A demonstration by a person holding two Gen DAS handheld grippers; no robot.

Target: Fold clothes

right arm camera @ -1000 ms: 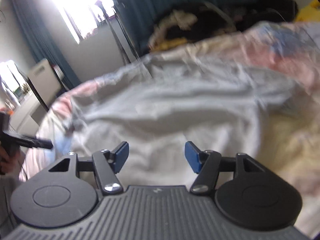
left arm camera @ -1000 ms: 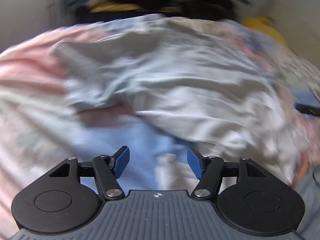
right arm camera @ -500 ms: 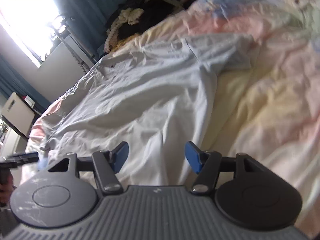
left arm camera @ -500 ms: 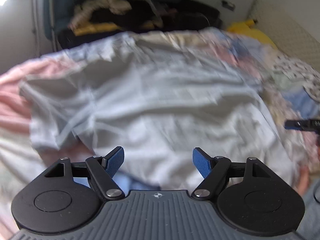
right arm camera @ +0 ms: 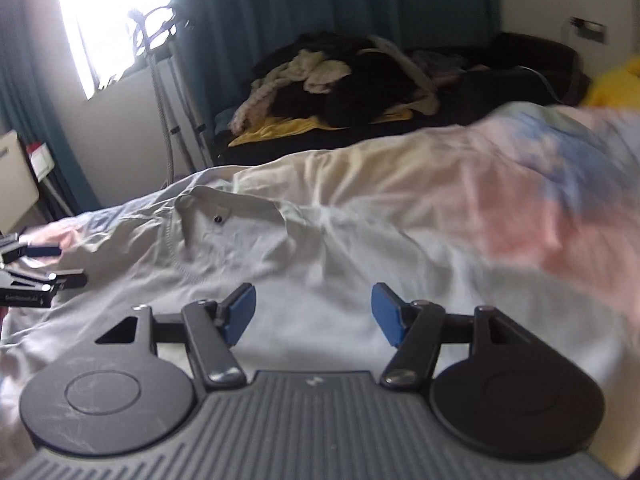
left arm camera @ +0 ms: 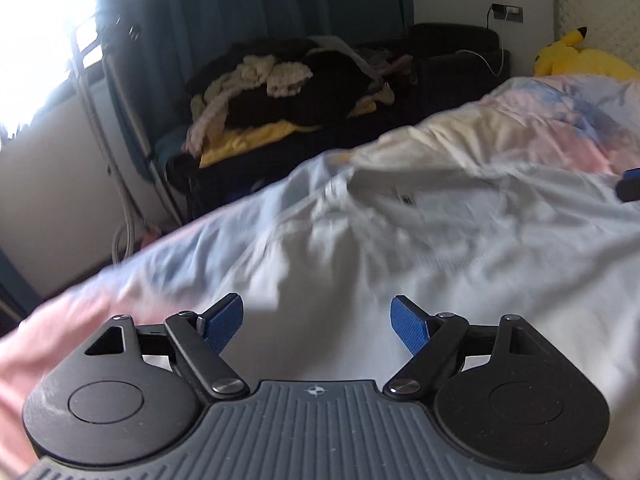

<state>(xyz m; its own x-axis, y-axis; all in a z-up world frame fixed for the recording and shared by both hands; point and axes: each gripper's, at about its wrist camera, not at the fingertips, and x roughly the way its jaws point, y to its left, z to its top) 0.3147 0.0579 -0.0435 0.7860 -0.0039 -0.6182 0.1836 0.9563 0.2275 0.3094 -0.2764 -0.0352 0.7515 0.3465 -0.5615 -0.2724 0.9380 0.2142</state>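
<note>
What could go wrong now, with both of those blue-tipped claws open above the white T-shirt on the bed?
Three things, probably. The white T-shirt lies wrinkled on a soft pastel duvet, so a gripper might pinch bedding along with the shirt. The left gripper and right gripper are both open with nothing between their pads, so a grab could miss the thin fabric. Both views are blurred, so judging the collar is harder.

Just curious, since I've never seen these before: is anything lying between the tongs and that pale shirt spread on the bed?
Nothing visible does. The pale shirt lies open on the bedspread, directly below both the left tongs and the right tongs. Both stand open with nothing held. The clothes pile sits well behind the bed.
</note>
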